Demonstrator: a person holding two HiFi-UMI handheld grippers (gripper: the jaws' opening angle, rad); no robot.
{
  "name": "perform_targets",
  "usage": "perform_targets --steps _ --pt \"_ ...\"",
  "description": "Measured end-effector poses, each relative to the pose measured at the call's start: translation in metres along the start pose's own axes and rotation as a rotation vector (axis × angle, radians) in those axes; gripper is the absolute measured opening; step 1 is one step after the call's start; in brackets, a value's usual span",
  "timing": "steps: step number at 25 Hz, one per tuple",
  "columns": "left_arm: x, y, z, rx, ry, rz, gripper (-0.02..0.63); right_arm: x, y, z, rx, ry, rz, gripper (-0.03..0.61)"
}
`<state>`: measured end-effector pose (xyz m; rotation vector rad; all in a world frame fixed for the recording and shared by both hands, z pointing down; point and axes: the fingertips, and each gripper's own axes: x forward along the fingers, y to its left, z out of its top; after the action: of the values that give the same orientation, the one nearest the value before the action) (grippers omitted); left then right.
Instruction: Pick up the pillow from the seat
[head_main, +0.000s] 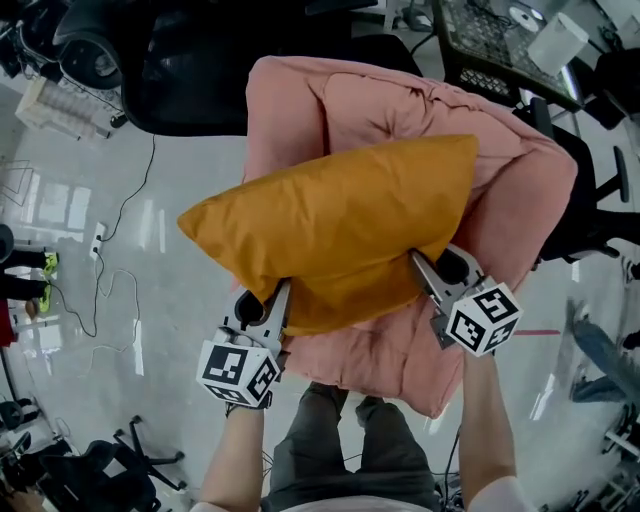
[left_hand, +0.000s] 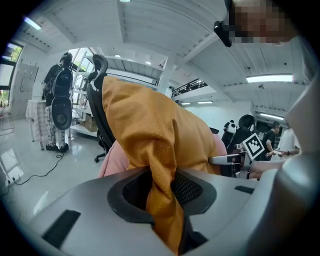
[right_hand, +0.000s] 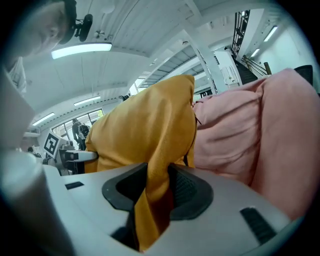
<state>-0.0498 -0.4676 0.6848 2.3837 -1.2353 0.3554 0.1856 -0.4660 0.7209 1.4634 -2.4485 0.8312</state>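
An orange pillow (head_main: 330, 225) lies across the pink padded seat (head_main: 470, 240) of a chair. My left gripper (head_main: 278, 292) is shut on the pillow's near left edge; in the left gripper view the orange cloth (left_hand: 160, 200) is pinched between its jaws. My right gripper (head_main: 418, 262) is shut on the near right edge, with a fold of orange cloth (right_hand: 152, 200) squeezed between its jaws. The far part of the pillow (right_hand: 145, 130) stands up against the pink cushion (right_hand: 240, 135). Each gripper's fingertips are buried in the fabric.
A dark office chair (head_main: 180, 70) stands at the back left. Cables (head_main: 110, 270) run over the glossy floor on the left. A desk with equipment (head_main: 510, 40) is at the back right. A person's legs (head_main: 340, 440) stand just before the seat. Other people (left_hand: 60, 100) stand in the room.
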Motion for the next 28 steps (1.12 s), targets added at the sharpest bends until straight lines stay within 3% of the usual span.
perform_targets --steps 5,14,19,24,28 --pt "-0.043 -0.022 0.032 0.033 -0.039 0.005 0.121 -0.041 0.035 0.031 -0.046 -0.054 -0.005 0.143" --pt "-0.126 -0.069 0.14 0.091 -0.156 -0.023 0.123 -0.124 0.103 0.116 -0.06 -0.142 -0.013 0.147" --pt "-0.193 -0.096 0.208 0.097 -0.202 -0.037 0.123 -0.182 0.164 0.175 -0.104 -0.161 -0.016 0.147" --pt "-0.273 -0.104 0.242 0.093 -0.252 -0.07 0.123 -0.229 0.241 0.206 -0.147 -0.191 -0.042 0.149" --pt "-0.299 -0.122 0.269 0.116 -0.311 -0.104 0.123 -0.259 0.261 0.237 -0.181 -0.252 -0.047 0.15"
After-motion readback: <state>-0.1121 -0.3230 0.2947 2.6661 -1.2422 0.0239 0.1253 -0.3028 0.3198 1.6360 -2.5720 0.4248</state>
